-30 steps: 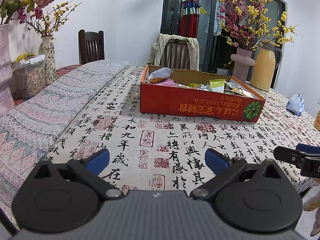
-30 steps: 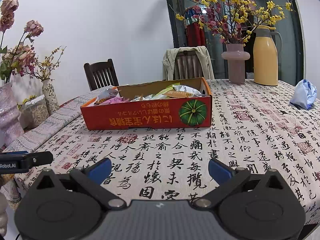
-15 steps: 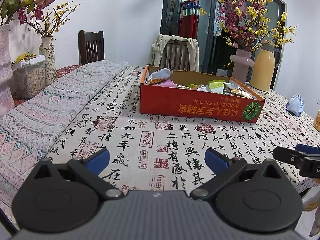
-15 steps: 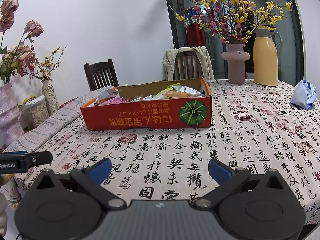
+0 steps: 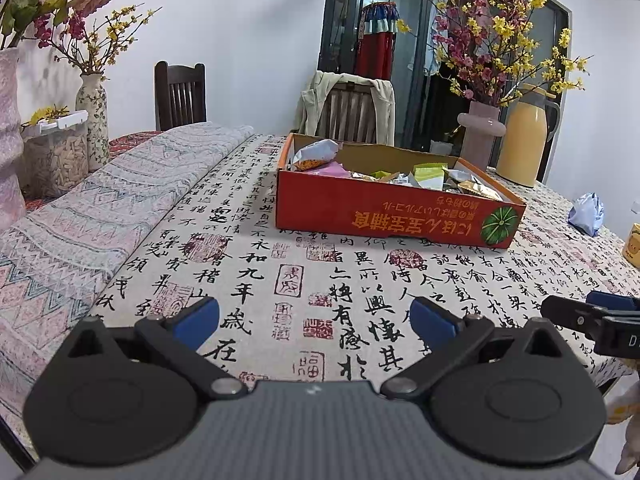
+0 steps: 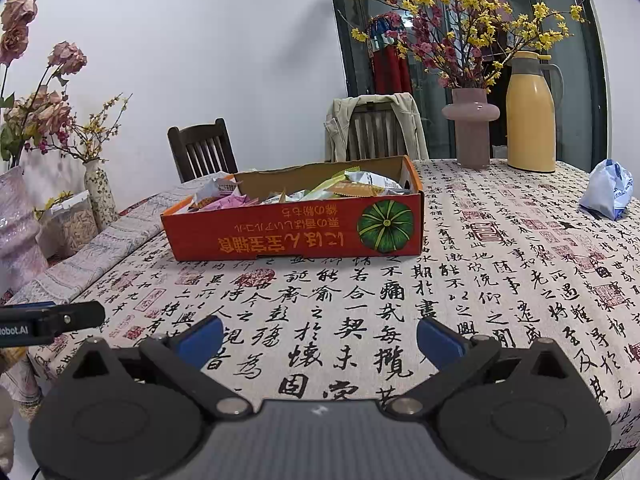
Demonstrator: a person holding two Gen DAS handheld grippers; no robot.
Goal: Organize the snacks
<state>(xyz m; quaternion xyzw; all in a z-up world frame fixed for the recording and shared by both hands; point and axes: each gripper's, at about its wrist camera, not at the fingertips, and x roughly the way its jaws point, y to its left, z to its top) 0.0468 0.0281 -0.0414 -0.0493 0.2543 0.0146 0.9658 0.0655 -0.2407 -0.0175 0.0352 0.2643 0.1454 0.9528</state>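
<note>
A low red cardboard box (image 5: 384, 216) (image 6: 280, 236) with a green pumpkin picture stands in the middle of the table, filled with several snack packets (image 5: 430, 174) (image 6: 352, 186). My left gripper (image 5: 314, 322) hovers open over the near table edge, well short of the box, nothing between its blue pads. My right gripper (image 6: 320, 338) is likewise open and empty, near the front edge, to the right of the left one. Each gripper's tip shows at the side of the other's view.
The table wears a calligraphy-print cloth (image 6: 500, 280) with a folded patterned runner (image 5: 92, 216) on the left. A pink vase (image 6: 472, 128), a yellow thermos jug (image 6: 530, 116) and a blue-white bag (image 6: 608, 190) sit at the back right. Chairs (image 6: 204, 152) stand behind; vases and a jar at the left.
</note>
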